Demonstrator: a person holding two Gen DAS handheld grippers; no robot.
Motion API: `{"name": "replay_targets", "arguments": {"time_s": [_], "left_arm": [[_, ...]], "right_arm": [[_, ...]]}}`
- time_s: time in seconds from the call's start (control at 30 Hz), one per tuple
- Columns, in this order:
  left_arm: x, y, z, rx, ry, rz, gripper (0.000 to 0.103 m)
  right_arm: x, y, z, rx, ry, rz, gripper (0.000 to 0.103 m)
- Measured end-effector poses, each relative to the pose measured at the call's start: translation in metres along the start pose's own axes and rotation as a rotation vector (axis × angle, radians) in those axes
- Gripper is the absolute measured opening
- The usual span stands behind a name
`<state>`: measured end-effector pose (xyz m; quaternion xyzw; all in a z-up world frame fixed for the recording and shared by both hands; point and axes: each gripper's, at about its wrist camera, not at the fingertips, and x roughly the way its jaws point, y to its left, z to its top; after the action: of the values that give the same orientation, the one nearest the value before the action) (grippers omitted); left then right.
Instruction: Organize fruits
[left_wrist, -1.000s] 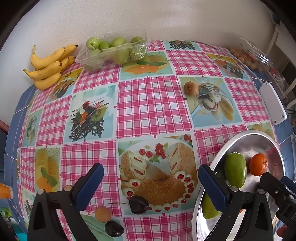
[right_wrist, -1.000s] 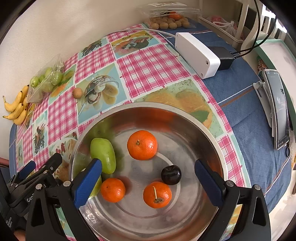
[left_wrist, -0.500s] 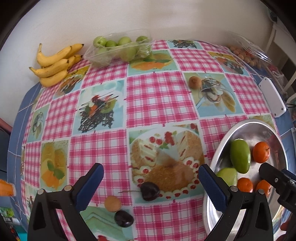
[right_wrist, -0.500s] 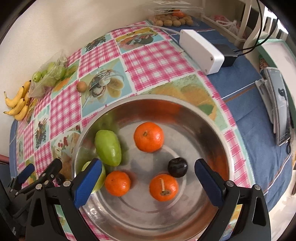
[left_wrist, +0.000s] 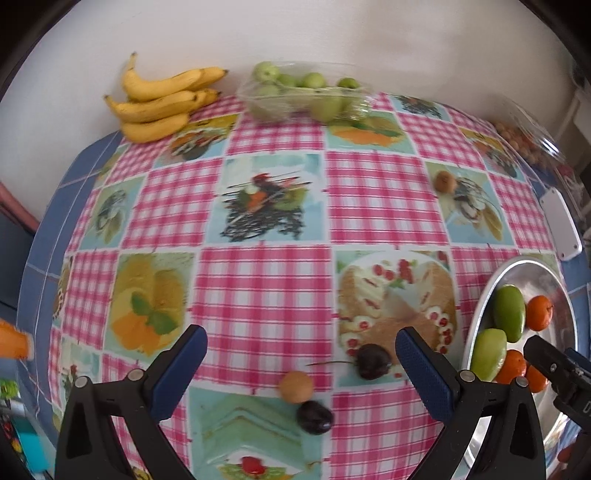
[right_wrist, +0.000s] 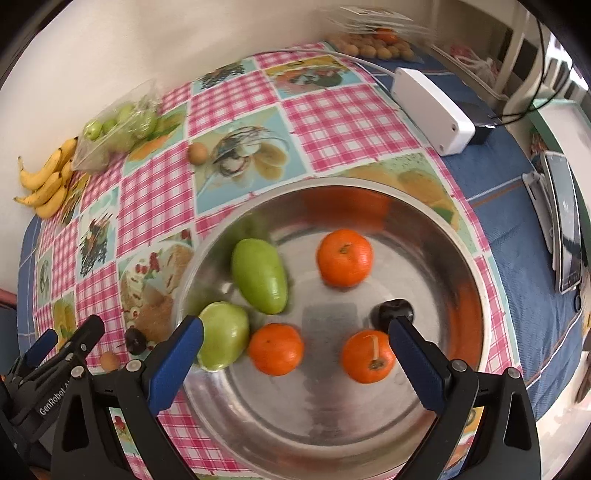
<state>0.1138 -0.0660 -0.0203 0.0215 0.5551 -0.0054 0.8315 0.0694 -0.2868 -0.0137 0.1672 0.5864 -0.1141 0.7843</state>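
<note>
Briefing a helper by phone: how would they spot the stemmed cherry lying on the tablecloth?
Find the steel bowl; just outside its rim lies a cake picture. The stemmed cherry rests on its edge, unlike the stemless dark fruit and tan fruit.

Pink-checked tablecloth (left_wrist: 384, 199), yellow bananas (left_wrist: 162, 107), silver bowl (right_wrist: 332, 424), orange tangerines (right_wrist: 345, 256), blue-tipped tools.

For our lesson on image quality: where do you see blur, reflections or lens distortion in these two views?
Left wrist view: fisheye bends the pink checked tablecloth into a dome, and its prints look soft. Right wrist view: the shiny steel bowl mirrors orange and green smears, and the clear plastic box of small brown fruits is motion-blurred.
</note>
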Motion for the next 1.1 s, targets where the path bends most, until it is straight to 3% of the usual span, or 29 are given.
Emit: {"name": "replay_targets", "arguments": {"time_s": [0.47,0.67,1.1], "left_arm": [[-0.016,0.065,-0.008,-0.130,-0.024,0.030,0.103],[-0.019,0.086,-0.012,-0.164,-0.023,0.035,0.103],[-0.016,0.117,-0.020,-0.231,-0.005,0.022,0.103]], "right_arm": [[-0.009,0.071,-0.018,-0.129,-0.014,0.051,0.100],[-0.002,0.102,-0.029,-0.182,0.022,0.119,0.100],[0.013,0.138,-0.046,-0.276,0.043,0.149,0.100]]}}
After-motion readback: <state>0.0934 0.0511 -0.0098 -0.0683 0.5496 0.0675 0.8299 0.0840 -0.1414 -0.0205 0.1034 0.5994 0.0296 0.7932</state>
